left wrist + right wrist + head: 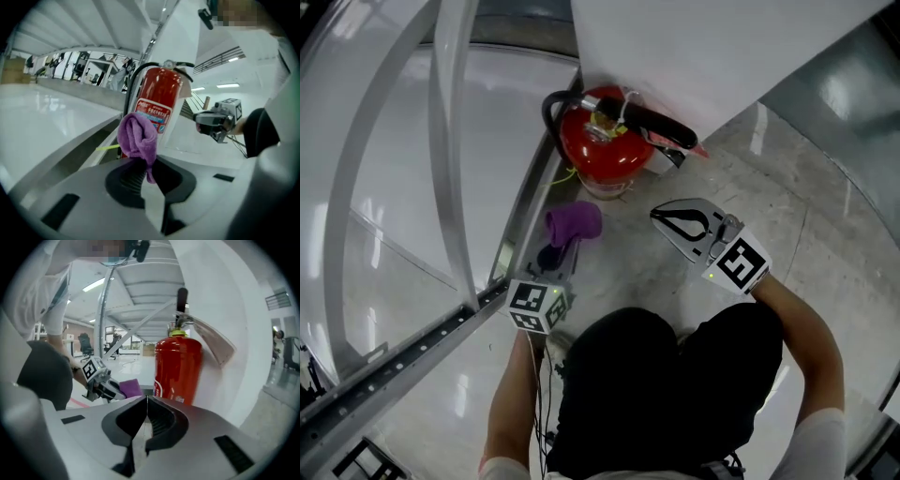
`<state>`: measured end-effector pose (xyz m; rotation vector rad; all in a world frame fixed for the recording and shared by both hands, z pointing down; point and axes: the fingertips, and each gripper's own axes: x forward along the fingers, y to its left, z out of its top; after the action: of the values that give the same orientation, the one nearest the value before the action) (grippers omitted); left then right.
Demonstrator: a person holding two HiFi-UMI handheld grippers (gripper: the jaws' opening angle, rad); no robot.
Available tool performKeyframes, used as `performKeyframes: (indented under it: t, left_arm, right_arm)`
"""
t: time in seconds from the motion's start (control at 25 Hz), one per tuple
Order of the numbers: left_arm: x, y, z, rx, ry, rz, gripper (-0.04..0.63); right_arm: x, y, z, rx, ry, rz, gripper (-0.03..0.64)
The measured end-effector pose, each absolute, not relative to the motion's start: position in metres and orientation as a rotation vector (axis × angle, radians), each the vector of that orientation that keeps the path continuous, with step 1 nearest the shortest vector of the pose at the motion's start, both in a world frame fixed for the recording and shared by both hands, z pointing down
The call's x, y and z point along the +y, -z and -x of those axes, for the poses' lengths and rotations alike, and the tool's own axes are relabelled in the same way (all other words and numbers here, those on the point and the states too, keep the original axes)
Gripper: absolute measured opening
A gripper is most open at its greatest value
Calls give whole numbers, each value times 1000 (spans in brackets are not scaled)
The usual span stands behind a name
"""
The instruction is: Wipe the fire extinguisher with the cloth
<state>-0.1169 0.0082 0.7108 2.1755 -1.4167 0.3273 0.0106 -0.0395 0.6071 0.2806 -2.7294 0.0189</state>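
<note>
The pale polished floor fills most of the head view. A white panel cuts across the top right, and a grey metal rail runs from the lower left up toward the centre. The person's dark lap takes up the bottom middle, with both forearms cut off by the lower edge.

The red fire extinguisher stands on the floor at upper centre, in the corner where rail and panel meet. Seen from above, its body is mostly hidden beneath its own shoulder and black handle. The print on its label is too small to read.

The right gripper hangs right of centre, near the extinguisher but apart from it. Its own view shows the jaws pressed together with nothing between them.

The left gripper is left of centre, jaws clenched on a bunched purple cloth. The cloth sits just below the extinguisher. In the left gripper view it covers the lower part of the extinguisher, and whether the two touch cannot be told.
</note>
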Motion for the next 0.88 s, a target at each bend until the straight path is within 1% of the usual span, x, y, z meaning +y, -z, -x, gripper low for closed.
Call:
performKeyframes:
  t: [0.2,0.4,0.52,0.76,0.88]
  left_arm:
    - [-4,-759,113,-1405,-432,-2008,41]
    - [-24,-784,103,-1389,-485,-1950,41]
    - [-33,-786,90,-1364,-446,-1954,41]
    - [-56,-768,83,-1392,-261,-1974,41]
    - [-63,-759,83,-1388,-253,-2001,41]
  right_arm:
    - [-43,-607,-23,-2728,-83,-358,12]
    - [-49,-606,-32,-2729,-123,-413,12]
    - [-49,-605,-35,-2729,-139,-425,12]
    - [-46,-606,-35,-2727,-123,-389,12]
    - [-47,-605,-36,-2731,-126,-394,12]
